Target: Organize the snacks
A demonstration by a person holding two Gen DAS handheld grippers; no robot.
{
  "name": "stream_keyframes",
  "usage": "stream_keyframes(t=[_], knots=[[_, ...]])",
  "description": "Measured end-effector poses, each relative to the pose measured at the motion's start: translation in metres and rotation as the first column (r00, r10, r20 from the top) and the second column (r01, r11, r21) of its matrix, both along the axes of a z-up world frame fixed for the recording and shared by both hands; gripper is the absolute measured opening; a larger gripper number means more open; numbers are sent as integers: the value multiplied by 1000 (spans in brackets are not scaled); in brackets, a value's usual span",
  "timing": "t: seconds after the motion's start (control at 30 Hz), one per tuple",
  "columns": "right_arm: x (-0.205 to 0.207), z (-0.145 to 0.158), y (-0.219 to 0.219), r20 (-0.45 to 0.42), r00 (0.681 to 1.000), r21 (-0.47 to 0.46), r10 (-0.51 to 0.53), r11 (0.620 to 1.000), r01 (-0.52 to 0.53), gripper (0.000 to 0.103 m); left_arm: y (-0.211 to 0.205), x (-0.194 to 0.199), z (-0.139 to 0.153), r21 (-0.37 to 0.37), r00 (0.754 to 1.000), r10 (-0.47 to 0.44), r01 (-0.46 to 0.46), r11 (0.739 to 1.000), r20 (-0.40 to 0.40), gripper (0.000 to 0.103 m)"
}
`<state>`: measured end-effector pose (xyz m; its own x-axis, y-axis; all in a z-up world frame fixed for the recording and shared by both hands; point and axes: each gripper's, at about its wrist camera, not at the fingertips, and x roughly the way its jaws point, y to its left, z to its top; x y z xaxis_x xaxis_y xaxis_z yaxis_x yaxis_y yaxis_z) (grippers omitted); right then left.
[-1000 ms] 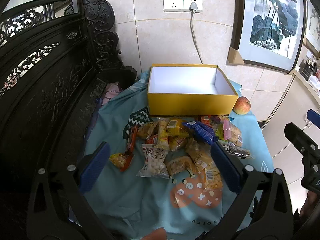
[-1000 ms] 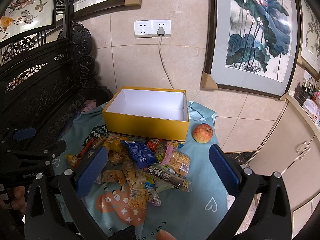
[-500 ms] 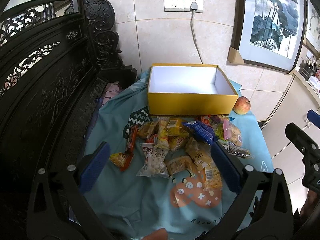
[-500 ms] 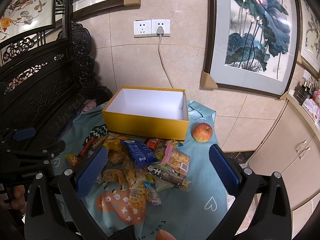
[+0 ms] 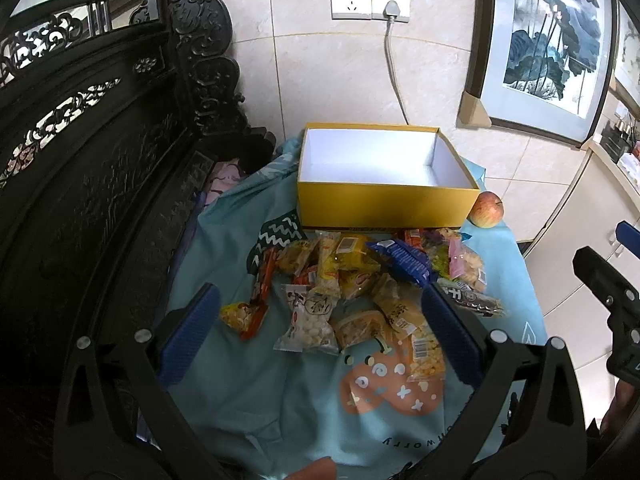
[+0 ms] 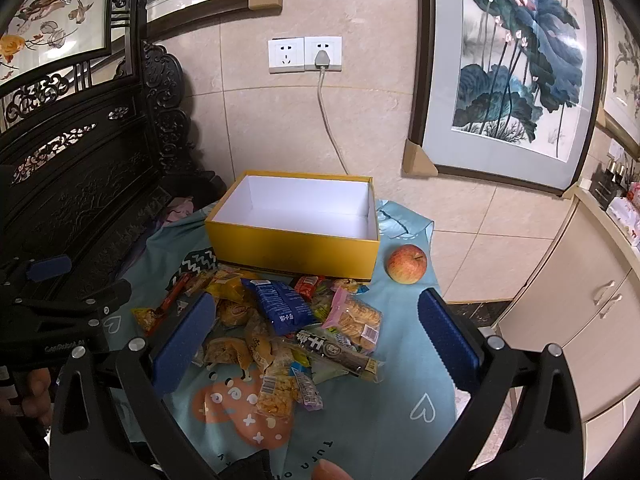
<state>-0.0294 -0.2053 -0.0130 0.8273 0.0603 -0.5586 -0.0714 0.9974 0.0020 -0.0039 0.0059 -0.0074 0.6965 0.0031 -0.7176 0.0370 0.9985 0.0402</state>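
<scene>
A pile of snack packets (image 5: 360, 280) lies on a teal cloth (image 5: 280, 392) in front of an empty yellow box (image 5: 384, 204) with a white inside. In the right wrist view the pile (image 6: 280, 328) and box (image 6: 292, 244) show too. My left gripper (image 5: 320, 336) is open and empty, held above the near edge of the pile. My right gripper (image 6: 316, 340) is open and empty, above the pile's right part. A blue packet (image 6: 280, 308) lies on top of the pile.
A red apple (image 6: 406, 263) sits right of the box on the cloth. A dark carved wooden bench (image 5: 80, 184) runs along the left. A tiled wall with sockets and a cord (image 5: 394, 60) stands behind. Cream cabinets (image 6: 580, 312) stand at the right.
</scene>
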Motion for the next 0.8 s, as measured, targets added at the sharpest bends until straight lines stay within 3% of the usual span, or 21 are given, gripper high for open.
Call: stream_keyframes(t=[0.8], knots=[[2, -5, 2, -11, 1000, -1, 4, 1000, -4, 102, 5, 5, -3, 7, 999, 16, -16, 1000, -37, 101]])
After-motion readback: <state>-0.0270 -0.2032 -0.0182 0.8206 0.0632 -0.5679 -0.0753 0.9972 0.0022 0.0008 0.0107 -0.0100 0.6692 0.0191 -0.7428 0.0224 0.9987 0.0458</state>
